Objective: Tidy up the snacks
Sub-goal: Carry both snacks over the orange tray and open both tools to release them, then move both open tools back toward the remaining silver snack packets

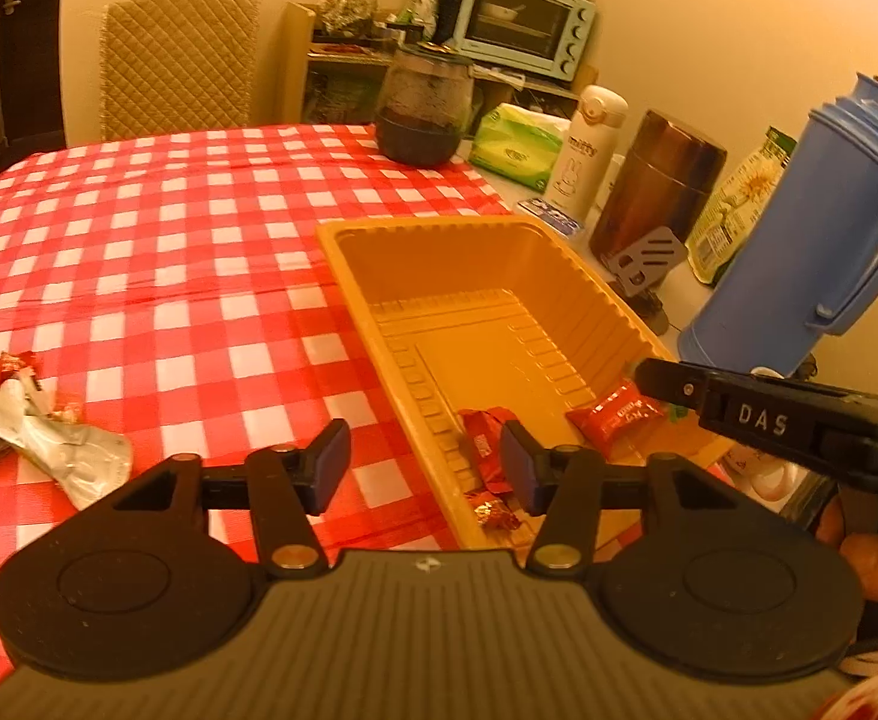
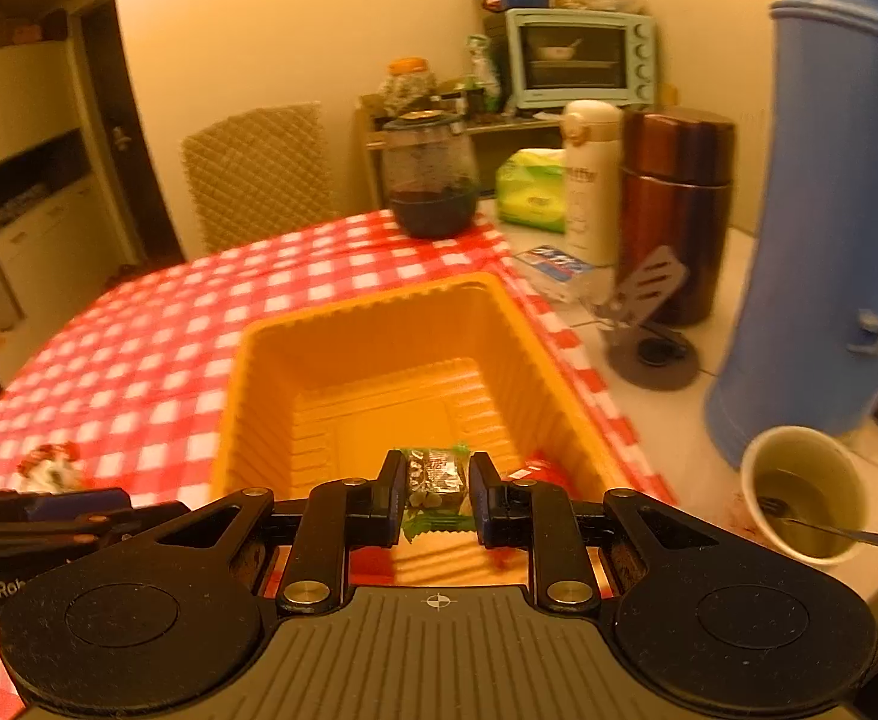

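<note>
R gripper [image 2: 437, 495]: jaws pinch a small green-and-dark snack packet [image 2: 435, 474], held above the near end of the orange tray [image 2: 378, 324]. Packet sits between both pads, approx. level; green wrapper edge sticks out below the pads.

L gripper [image 1: 423, 468]: jaws spread, nothing between them. It hovers over the tray's near-left rim, w/ the right pad over the tray interior and the left pad over the red-checked tablecloth [image 1: 138, 252].

Tray contents, L wrist view: red snack packet [image 1: 616, 417] near the right wall, second red packet [image 1: 487, 450] by the near-left wall, small foil-wrapped candy [image 1: 496, 513] at the near edge. Far half of the tray floor is bare.

Remaining snacks: pile of wrappers [image 1: 24, 414], silver and red, on the cloth well left of the tray.

Ref. items beyond the tray's right side: blue thermos [image 2: 835, 228], brown canister [image 2: 676, 210], paper cup [image 2: 802, 495] holding liquid and a fork, dark glass jar [image 1: 423, 114] at the table's far edge.
</note>
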Demonstrator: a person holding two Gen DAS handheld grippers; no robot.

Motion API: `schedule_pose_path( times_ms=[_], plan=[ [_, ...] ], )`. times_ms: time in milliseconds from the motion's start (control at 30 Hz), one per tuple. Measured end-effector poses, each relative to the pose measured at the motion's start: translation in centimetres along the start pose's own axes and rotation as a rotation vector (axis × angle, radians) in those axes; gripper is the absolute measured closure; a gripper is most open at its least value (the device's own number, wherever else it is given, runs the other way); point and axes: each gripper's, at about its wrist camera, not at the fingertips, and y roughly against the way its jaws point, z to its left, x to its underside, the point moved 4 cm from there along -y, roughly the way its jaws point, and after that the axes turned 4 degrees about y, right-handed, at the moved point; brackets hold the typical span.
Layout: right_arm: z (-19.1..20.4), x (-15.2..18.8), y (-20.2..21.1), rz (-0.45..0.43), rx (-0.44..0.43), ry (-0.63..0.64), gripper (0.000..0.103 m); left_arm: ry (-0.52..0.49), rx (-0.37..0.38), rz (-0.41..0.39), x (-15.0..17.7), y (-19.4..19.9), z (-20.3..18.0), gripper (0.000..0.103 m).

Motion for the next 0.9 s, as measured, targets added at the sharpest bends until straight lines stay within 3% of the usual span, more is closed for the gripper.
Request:
schedule_pose_path(
  times_ms=[67,133,500,900],
  plan=[
    [0.0,-0.4,-0.2,-0.003,-0.062,-0.033,0.076,-0.010,-0.024,-0.017,0.0,0.5,0.2,0.046],
    [-0.2,-0.6,-0.1,-0.010,-0.046,-0.049,0.043,-0.003,-0.031,-0.027,0.0,1.1,0.5,0.043],
    [0.4,0.2,2.7,-0.011,-0.002,-0.064,0.042,0.043,-0.060,-0.034,1.3,4.0,2.4,0.038],
    [4.9,1.1,6.7,-0.024,-0.020,-0.022,0.042,0.061,-0.111,-0.075,2.6,9.4,4.8,0.029]
  ],
)
